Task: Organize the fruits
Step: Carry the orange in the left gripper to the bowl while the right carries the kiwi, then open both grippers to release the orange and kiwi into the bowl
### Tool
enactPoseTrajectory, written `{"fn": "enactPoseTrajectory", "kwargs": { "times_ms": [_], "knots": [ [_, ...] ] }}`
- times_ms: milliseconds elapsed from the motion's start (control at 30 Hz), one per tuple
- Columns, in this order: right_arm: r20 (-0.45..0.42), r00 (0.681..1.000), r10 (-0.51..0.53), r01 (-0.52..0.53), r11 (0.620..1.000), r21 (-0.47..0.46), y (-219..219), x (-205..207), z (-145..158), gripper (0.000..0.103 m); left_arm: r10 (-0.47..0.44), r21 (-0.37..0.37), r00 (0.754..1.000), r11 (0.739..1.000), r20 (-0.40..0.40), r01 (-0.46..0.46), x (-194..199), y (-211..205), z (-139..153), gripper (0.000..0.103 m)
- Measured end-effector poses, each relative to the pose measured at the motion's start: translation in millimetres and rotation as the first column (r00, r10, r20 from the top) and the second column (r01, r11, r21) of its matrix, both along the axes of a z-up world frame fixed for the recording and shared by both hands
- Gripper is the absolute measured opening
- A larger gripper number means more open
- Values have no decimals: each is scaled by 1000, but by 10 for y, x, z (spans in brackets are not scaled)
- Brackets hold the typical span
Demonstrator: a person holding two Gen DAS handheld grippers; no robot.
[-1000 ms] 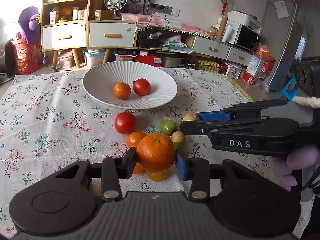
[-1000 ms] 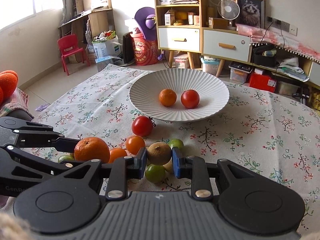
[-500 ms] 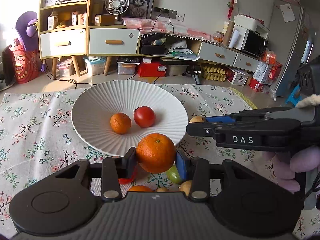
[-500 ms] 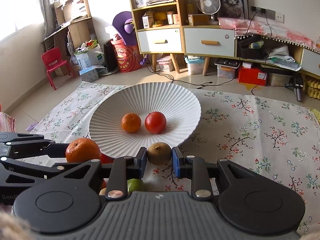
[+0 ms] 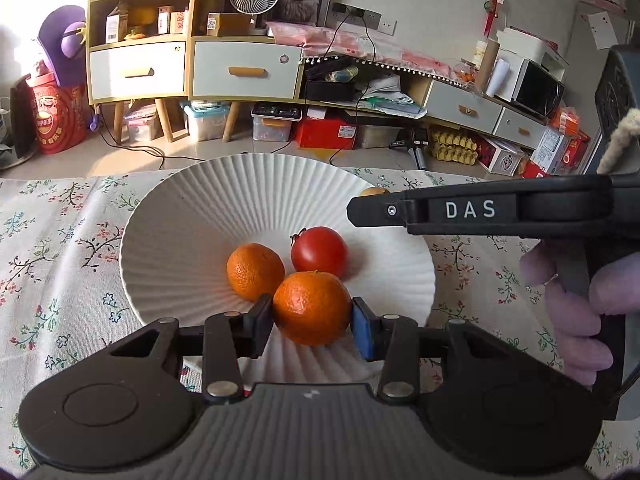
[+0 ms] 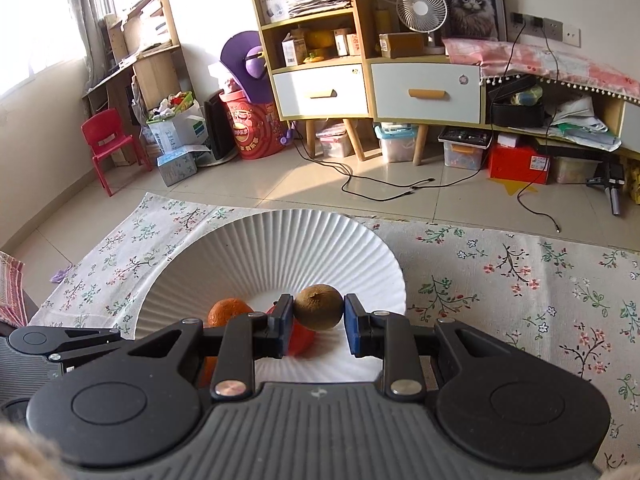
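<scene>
The left gripper (image 5: 312,318) is clamping an orange (image 5: 311,307) over the near part of the plate (image 5: 180,216), beside a tomato (image 5: 319,251) and a mandarin (image 5: 254,271). The right gripper (image 6: 319,322) is pinching a kiwi (image 6: 319,306) over the same plate.

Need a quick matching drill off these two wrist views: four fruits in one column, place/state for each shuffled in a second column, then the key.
Things:
1. large orange
2. kiwi
3. tomato
4. small orange

Places:
A. lying in the white plate, right of the other loose fruit in the left wrist view
B. clamped in the right gripper
C. lying in the plate, left of the other loose fruit in that view
D. clamped in the left gripper

Pairs: 1-D, 2-B, 3-A, 4-C
</scene>
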State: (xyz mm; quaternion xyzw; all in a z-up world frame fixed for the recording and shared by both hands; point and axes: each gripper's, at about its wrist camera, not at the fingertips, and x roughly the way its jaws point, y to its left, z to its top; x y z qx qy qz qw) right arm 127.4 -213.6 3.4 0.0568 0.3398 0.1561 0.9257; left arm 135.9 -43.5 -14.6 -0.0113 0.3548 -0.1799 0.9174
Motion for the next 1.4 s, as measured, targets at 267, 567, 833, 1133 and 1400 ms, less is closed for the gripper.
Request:
{"fn": "enactPoseTrajectory", "kwargs": {
  "times_ms": [267,567,833,1133,1400],
  "knots": [
    [-32,999,11,-10,999,35,47,222,-111,24,-1,1,1000,1000,11,1,84,18,-39,33],
    [-62,997,37,-34,998,45,149,333,-154,24,-10,9,1000,1000,14,10,131,7,-58,33],
    [-85,995,46,-42,998,51,193,394,-172,25,-15,6,1000,1000,17,15,144,14,-59,33],
    [-79,996,38,-33,997,64,188,365,-116,37,-34,-7,999,999,6,34,117,43,-24,42],
    [-49,999,8,-6,999,50,136,213,46,61,-42,-10,999,999,13,42,-10,63,96,60]
  ]
}}
